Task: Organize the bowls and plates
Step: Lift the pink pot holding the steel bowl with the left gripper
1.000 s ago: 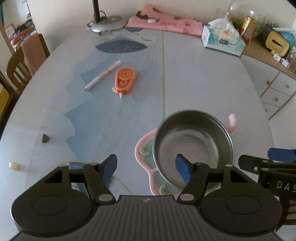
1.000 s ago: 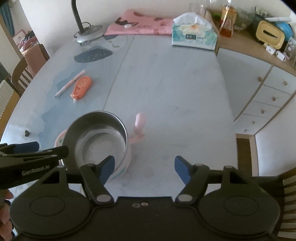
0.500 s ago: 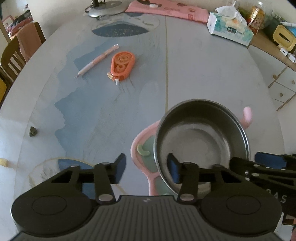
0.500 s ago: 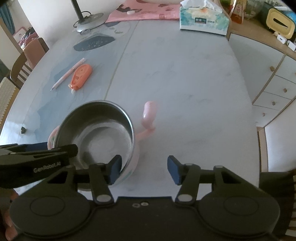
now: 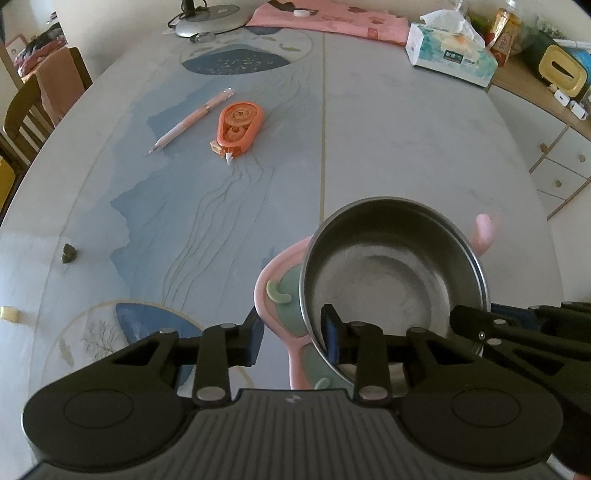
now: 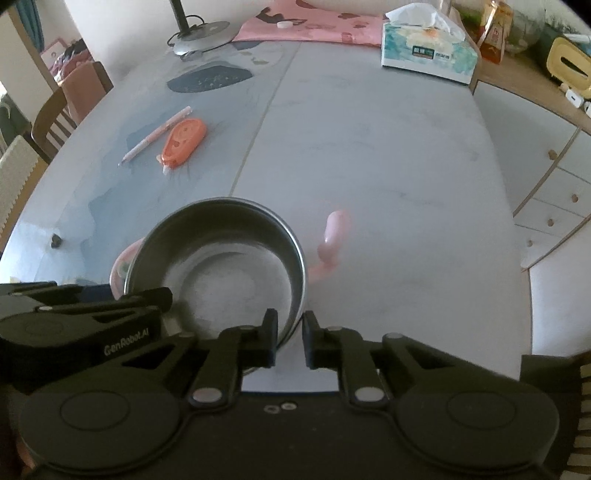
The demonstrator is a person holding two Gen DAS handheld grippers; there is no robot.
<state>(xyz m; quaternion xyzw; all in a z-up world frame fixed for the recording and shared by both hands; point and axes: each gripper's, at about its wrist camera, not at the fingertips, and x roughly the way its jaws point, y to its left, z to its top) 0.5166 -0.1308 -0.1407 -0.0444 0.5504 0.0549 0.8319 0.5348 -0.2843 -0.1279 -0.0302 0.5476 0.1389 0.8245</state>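
Note:
A steel bowl (image 5: 399,273) (image 6: 221,266) rests on a pink plate (image 5: 273,269) (image 6: 122,262) with green compartments, near the table's front edge. A pink part (image 5: 485,232) of the plate sticks out past the bowl's far right. My left gripper (image 5: 293,334) straddles the bowl's left wall and the plate's rim. Its jaws are closing, with a gap still showing at the outer pad. My right gripper (image 6: 290,338) has one finger inside the bowl and one outside, and its jaws are closing on the right rim.
A pink pen (image 5: 192,120) and an orange correction-tape dispenser (image 5: 238,127) lie mid-table on the left. A tissue box (image 5: 450,55), a lamp base (image 5: 212,22) and a pink cloth (image 5: 332,18) sit at the far end. Chairs (image 5: 33,107) stand left, drawers (image 5: 561,166) right.
Both pairs of jaws have narrowed from wide apart. Each gripper now has one finger inside the bowl, and the bowl has grown larger in both views.

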